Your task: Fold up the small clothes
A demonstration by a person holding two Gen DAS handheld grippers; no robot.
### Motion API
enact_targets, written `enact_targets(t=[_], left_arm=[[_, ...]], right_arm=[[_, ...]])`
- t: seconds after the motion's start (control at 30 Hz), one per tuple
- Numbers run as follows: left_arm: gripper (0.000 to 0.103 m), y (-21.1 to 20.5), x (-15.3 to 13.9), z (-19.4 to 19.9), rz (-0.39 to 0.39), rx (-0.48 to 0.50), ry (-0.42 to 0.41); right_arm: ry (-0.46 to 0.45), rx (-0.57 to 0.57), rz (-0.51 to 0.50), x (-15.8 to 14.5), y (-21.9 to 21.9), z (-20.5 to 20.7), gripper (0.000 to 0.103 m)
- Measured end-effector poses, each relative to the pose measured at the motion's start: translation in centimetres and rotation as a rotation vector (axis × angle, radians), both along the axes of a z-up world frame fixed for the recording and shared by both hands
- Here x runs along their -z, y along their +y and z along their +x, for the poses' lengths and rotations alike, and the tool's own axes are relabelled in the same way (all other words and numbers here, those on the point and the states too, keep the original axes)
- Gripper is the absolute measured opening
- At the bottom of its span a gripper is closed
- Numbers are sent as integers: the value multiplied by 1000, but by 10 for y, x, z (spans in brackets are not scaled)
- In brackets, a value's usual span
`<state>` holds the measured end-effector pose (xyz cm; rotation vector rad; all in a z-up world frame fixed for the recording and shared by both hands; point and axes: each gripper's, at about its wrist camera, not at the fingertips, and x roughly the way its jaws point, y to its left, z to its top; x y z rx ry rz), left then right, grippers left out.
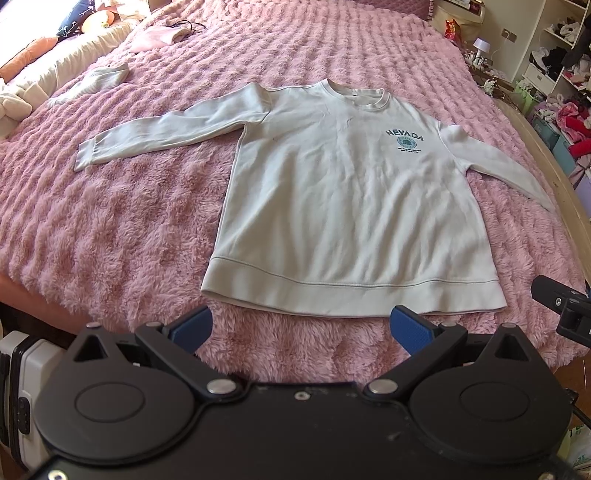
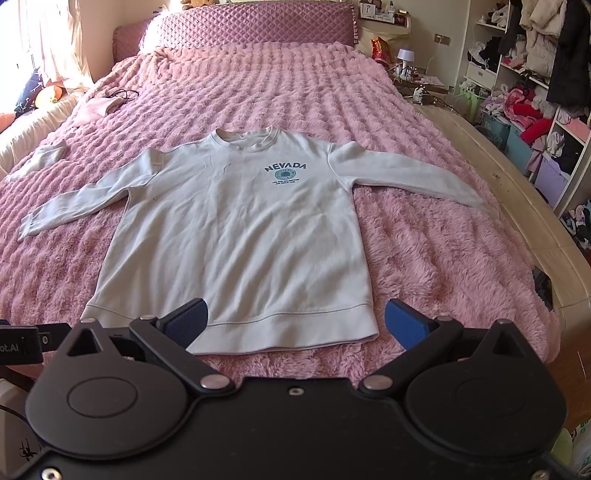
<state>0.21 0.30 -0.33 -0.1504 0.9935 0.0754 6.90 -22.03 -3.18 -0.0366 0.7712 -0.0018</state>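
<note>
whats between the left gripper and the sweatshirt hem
Only bare pink blanket. In the left wrist view the open left gripper sits just short of the sweatshirt hem, nothing else between.

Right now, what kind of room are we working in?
Most likely a bedroom: the sweatshirt lies on a bed with a pink fluffy blanket and padded headboard, beside open shelves of clothes.

Each tool (image 1: 301,328) (image 2: 295,323) is matte black with silver pivot screws and textured blue pads (image 1: 410,328)
</note>
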Motion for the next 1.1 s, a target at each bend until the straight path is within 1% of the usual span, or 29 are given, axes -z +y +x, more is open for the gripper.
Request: enact_targets(t=[0.17, 0.23, 0.57, 0.73, 0.87, 1.1], left_arm=[[103, 0, 0, 0, 0, -1, 1], [103, 0, 0, 0, 1, -1, 2], [103, 0, 2, 3, 1, 1, 9], [103, 0, 5, 8, 1, 6, 17], [103, 1, 8, 12, -2, 8, 29], [103, 8, 19, 27, -22, 8, 52]], right_arm=[[1, -1, 1, 1, -1, 1, 103], [2, -2, 2, -5, 3, 0, 103], [4, -1, 2, 1, 0, 3, 103], [12, 3, 2, -8, 8, -3, 103], [22, 5, 1, 11, 3, 8, 103], [44, 10, 6, 14, 1, 20, 103]])
